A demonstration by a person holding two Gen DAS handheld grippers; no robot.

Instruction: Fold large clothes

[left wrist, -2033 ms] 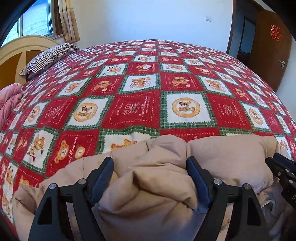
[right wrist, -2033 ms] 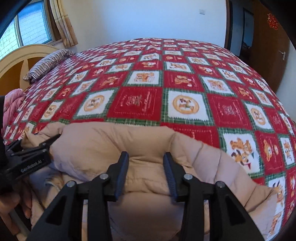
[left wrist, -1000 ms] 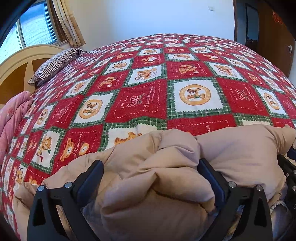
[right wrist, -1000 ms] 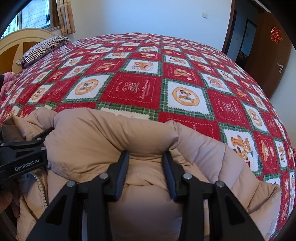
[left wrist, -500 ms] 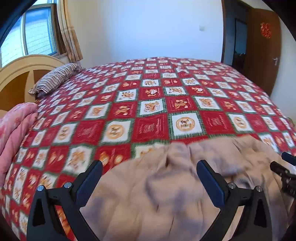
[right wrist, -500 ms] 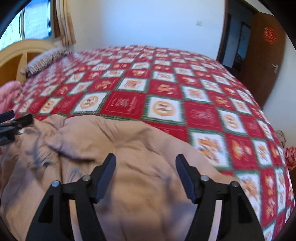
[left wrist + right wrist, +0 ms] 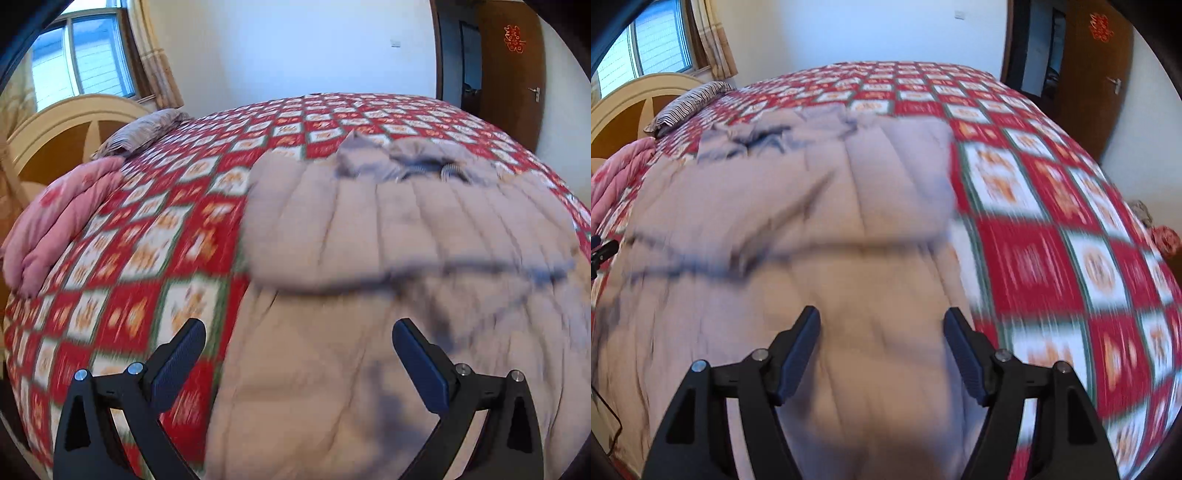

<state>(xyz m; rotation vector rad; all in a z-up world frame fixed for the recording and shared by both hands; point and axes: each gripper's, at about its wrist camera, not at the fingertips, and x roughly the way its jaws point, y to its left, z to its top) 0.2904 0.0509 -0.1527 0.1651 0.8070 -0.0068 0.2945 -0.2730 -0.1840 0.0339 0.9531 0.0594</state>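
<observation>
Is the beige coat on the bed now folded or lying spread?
Folded once: the beige coat shows an upper layer whose edge lies across the lower layer.

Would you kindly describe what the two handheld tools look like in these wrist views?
Both look alike. The left tool and right tool each have matte black angular plastic arms with triangular cut-outs, round silver bolts at the joints, and two long flat fingers faced with dark blue-black pads. No cables, markings or sleeves are visible.

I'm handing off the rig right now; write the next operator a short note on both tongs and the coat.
Left tongs: open, nothing between the pads.
Right tongs: jaws opening, empty, above the coat.
The beige quilted puffer coat lies spread on the red-and-white patchwork bedspread, collar end farthest from the tongs, with one fold across the middle.
Done: coat released and laid out.
Left: the remaining folds.
</observation>
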